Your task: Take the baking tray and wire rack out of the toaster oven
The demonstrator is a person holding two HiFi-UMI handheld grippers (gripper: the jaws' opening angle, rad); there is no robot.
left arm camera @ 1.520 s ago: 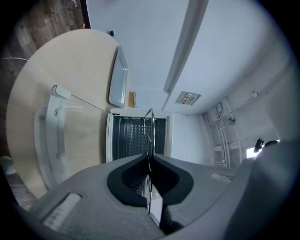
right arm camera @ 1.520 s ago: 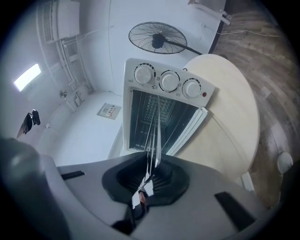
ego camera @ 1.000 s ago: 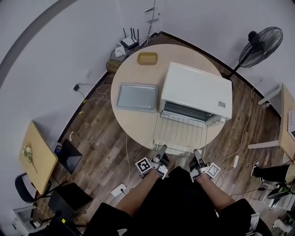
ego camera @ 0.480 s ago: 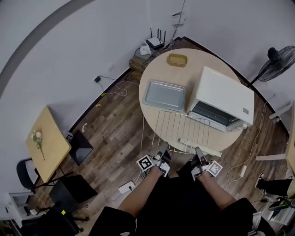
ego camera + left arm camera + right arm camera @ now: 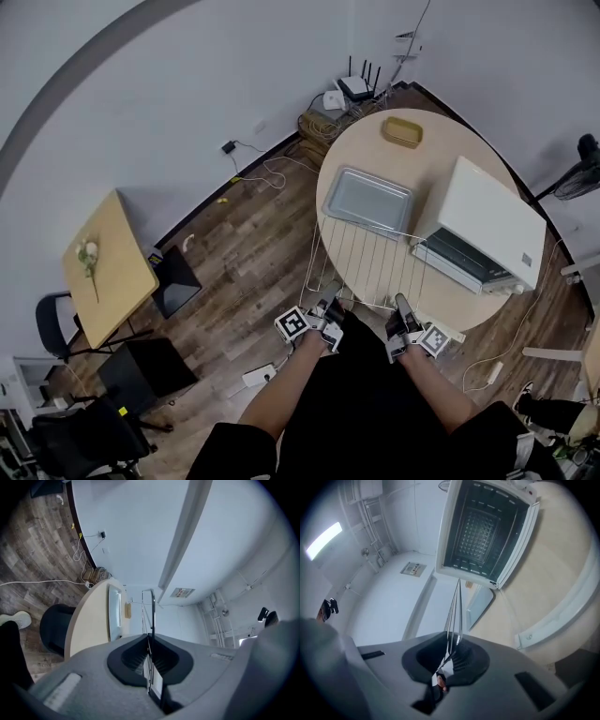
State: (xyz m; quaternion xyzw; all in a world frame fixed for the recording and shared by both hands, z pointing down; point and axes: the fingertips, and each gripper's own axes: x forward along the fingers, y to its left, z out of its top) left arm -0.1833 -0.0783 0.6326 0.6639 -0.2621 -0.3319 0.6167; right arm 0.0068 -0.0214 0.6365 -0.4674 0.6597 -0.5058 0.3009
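Rack [image 5: 370,267] now out of oven [image 5: 492,225]; tray [image 5: 367,201] nr it on table [image 5: 441,141].

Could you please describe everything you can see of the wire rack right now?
The wire rack is a thin, pale metal grid: a rectangular frame with many parallel bars running away from the person. It is fully outside the toaster oven, roughly level, over the round table's near-left edge, partly overhanging the wooden floor. The left gripper and right gripper are each shut on its near edge. Its far edge reaches the baking tray; whether it touches tray or table cannot be told.
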